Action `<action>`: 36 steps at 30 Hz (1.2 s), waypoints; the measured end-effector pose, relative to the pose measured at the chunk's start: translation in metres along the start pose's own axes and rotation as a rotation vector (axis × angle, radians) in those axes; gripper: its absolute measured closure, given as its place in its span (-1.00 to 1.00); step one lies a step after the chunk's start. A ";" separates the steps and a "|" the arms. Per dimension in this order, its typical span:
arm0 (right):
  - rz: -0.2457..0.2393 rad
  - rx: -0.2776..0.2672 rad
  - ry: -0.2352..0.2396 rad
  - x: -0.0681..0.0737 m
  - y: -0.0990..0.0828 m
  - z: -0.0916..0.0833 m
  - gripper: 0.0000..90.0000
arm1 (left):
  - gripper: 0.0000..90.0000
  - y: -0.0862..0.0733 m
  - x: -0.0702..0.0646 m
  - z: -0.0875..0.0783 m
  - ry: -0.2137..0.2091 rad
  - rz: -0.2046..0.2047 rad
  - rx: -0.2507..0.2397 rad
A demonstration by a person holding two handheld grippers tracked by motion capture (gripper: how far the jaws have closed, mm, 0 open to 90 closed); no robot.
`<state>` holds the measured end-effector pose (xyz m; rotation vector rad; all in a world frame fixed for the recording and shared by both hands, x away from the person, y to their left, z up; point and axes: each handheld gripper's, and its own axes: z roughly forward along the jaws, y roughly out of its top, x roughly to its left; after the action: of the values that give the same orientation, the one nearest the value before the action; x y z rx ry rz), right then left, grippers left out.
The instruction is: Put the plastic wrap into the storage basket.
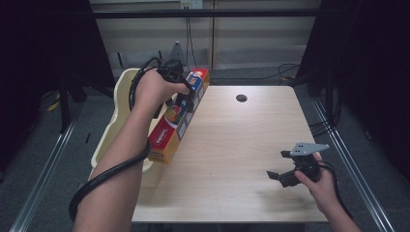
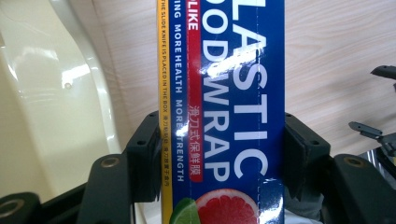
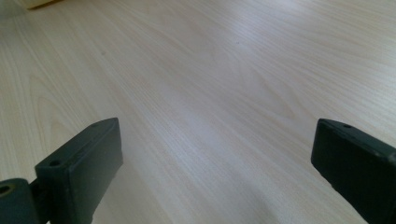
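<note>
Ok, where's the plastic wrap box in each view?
High view: plastic wrap box left of centre, clamped by left gripper.
Left gripper view: box runs up the middle between the jaws.
Right gripper view: no box here.
Shared landmark: wooden table.

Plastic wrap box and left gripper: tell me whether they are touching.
Touching. In the left gripper view the left gripper has both black pads pressed flat against the long sides of the plastic wrap box, with no gap showing on either side.
</note>
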<state>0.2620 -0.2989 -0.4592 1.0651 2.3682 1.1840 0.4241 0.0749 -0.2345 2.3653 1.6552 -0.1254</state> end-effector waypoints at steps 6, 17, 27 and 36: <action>0.002 0.001 0.004 0.000 0.000 0.000 -0.96 | -0.09 0.000 0.003 -0.009 0.009 -0.011 0.002; -0.001 -0.001 0.006 -0.001 0.000 -0.001 -0.96 | -0.09 -0.002 0.010 -0.023 0.015 -0.035 -0.010; 0.000 -0.001 0.007 -0.001 0.000 0.000 -0.96 | -0.09 -0.007 0.020 -0.034 0.020 -0.059 -0.022; 0.003 0.005 0.008 0.000 0.000 0.000 -0.96 | -0.09 -0.013 0.030 -0.042 0.040 -0.089 -0.044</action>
<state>0.2618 -0.2993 -0.4591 1.0677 2.3775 1.1869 0.4191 0.1167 -0.2025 2.2772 1.7638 -0.0584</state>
